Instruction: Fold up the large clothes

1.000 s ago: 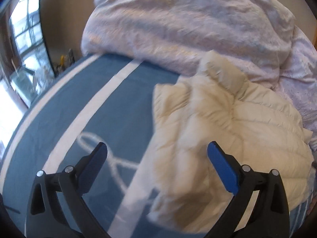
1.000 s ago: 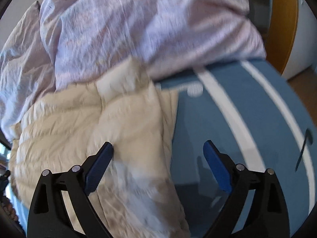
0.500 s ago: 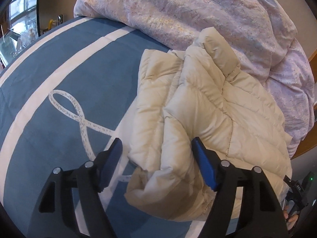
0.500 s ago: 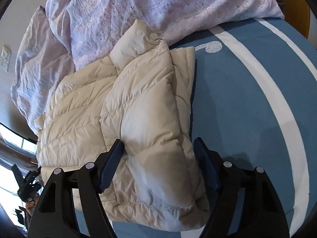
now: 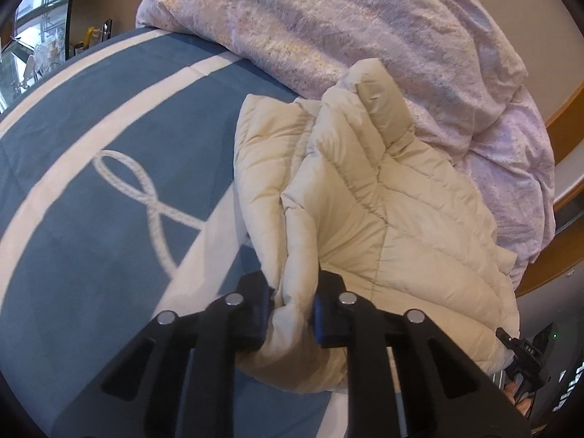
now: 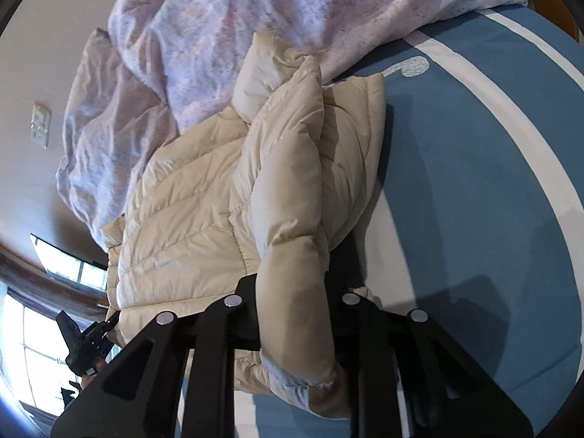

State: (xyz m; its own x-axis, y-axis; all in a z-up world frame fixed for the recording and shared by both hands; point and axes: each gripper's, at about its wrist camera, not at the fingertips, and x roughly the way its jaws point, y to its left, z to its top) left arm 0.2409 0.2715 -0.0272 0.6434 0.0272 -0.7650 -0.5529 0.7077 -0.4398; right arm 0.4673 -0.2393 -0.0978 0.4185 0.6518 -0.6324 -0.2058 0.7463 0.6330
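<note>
Left wrist view, jacket: your cream puffer jacket (image 5: 383, 197) lies on the blue bedspread (image 5: 91, 219), its collar end against the lilac duvet (image 5: 365, 36) heaped at the far side.
Left wrist view, fingers: your left gripper (image 5: 292, 310) is closing, and its fingers already pinch a puffy fold at the jacket's near edge; the fabric bulges out between and below the pads.
Left wrist view, only here: the white rope-loop pattern (image 5: 146, 193) and the white stripe (image 5: 109, 120) on the bedspread, left of the jacket; a window (image 5: 33, 36) at the upper left; part of another black gripper (image 5: 525, 350) past the jacket's right edge, probably your right one, though it is too small to be sure.
Right wrist view, jacket: the same jacket (image 6: 219, 200) fills the middle, with the duvet (image 6: 255, 18) behind and to the left, and open bedspread (image 6: 474, 182) to the right.
Right wrist view, fingers: your right gripper (image 6: 295, 314) is closing too, with a thick roll of the jacket squeezed between its fingers and the cuffed end hanging out below them.
Right wrist view, only here: a wall switch plate (image 6: 40, 124) at the left, bright windows (image 6: 36, 346) low on the left, and a curved white mark (image 6: 408, 65) on the bedspread just past the jacket's top corner.
</note>
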